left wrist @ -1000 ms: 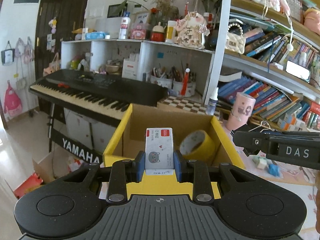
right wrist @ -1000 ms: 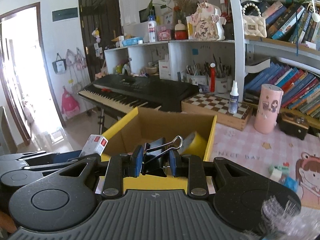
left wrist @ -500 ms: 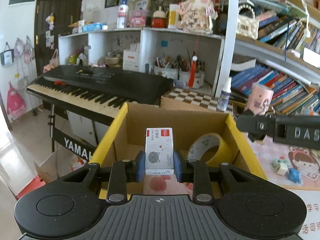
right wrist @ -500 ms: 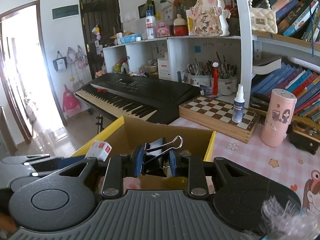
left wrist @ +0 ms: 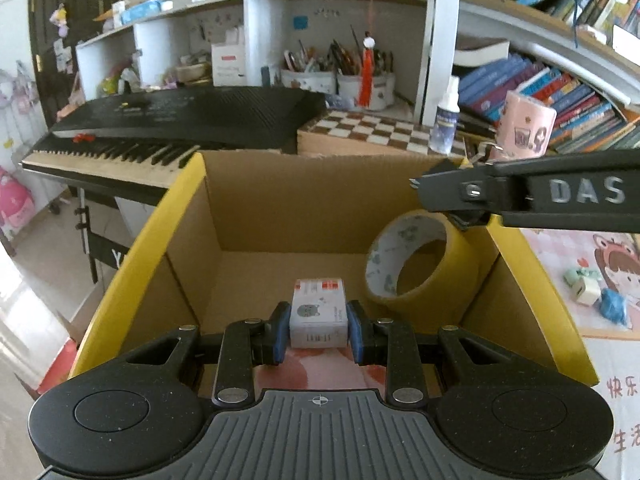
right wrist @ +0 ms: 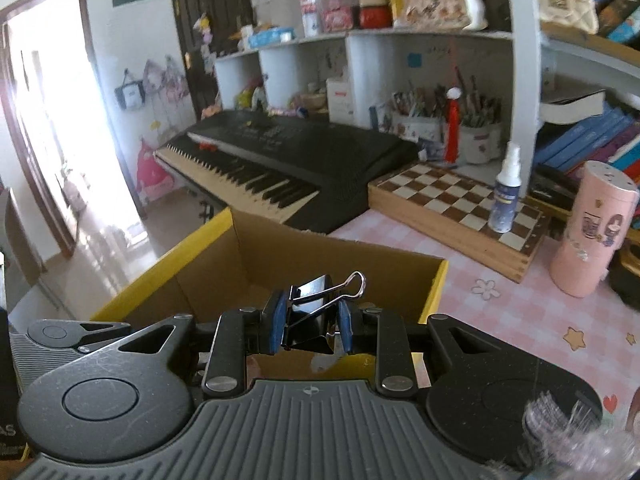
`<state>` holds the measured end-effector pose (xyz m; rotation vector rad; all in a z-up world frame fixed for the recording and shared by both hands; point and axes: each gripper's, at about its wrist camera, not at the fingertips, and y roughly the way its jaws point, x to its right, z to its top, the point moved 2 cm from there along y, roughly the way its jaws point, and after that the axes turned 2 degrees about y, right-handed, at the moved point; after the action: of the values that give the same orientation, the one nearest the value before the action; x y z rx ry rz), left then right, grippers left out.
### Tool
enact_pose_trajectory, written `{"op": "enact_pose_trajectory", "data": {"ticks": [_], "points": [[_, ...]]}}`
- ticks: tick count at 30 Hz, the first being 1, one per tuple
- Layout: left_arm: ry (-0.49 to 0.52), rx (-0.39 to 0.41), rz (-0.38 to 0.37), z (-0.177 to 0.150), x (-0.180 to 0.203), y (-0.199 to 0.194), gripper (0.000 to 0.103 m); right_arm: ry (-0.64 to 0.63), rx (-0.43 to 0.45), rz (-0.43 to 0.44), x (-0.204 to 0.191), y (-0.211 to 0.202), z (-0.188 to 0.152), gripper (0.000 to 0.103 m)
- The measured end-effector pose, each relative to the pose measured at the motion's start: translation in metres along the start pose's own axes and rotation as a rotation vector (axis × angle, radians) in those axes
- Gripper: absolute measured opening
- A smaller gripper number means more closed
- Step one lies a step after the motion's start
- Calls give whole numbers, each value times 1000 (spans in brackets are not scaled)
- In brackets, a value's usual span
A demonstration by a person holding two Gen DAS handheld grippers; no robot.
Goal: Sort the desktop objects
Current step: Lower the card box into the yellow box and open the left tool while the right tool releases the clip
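Pink desk [right wrist: 500,320], cardboard box [left wrist: 280,208]; left tongs [left wrist: 319,330] clamping carton [left wrist: 319,312], right tongs [right wrist: 311,326] clamping binder clip [right wrist: 316,312].

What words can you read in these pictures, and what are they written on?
"DAS": raised letters on the side of the right gripper, seen from the left wrist.
Print on the small white box in the left gripper: too small to read.
Spray bottle label: blurred.

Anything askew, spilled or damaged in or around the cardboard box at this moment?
Nothing looks damaged or spilled. The yellow tape roll stands on edge, leaning against the right wall of the cardboard box. The left claw holds a small white box squarely; the right claw holds a black binder clip.
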<state>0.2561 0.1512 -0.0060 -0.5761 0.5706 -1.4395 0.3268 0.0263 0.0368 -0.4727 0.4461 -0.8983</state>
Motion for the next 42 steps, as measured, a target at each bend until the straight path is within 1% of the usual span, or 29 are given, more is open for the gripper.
{"op": "enact_pose_trajectory", "data": {"ticks": [5, 8, 10, 11, 12, 13, 15, 17, 21, 25, 27, 30, 31, 32, 33, 37, 42], "points": [[26, -26, 2, 3, 5, 9, 29, -30, -67, 31, -2, 23, 6, 25], [33, -40, 3, 4, 6, 13, 31, -57, -107, 41, -5, 35, 9, 25], [43, -42, 4, 4, 8, 14, 33, -92, -151, 34, -7, 45, 10, 25], [45, -41, 3, 3, 8, 14, 35, -111, -163, 31, -8, 49, 9, 25], [45, -42, 0, 3, 8, 14, 42, -134, -179, 25, -9, 53, 9, 25], [43, -45, 2, 2, 7, 14, 53, -147, -191, 22, -10, 55, 9, 25], [47, -49, 20, 0, 7, 13, 65, -169, -218, 23, -11, 63, 8, 25], [56, -48, 23, -1, 5, 12, 67, -190, -244, 28, -12, 69, 9, 25], [51, -36, 26, 1, 3, 8, 76, -233, -319, 46, -12, 85, 9, 25], [47, -38, 11, 1, 2, 7, 79, -284, -397, 57, -17, 99, 3, 25], [55, -40, 11, -1, 4, 6, 79, -298, -418, 53, -19, 103, 0, 25], [59, -32, 13, -3, 4, 3, 79, -290, -426, 47, -20, 103, -2, 26], [57, -25, 14, -3, 4, 1, 79, -279, -417, 46, -19, 100, -2, 29], [55, -17, 16, -3, 3, 0, 79, -268, -411, 50, -18, 101, 0, 36], [53, -7, 21, -4, 3, -3, 79, -255, -401, 58, -18, 97, 1, 37], [53, 8, 31, -5, 2, -9, 80, -238, -351, 66, -20, 80, 4, 39], [35, 47, 49, -8, -1, -26, 80, -223, -274, 59, -24, 51, 6, 41]]}}
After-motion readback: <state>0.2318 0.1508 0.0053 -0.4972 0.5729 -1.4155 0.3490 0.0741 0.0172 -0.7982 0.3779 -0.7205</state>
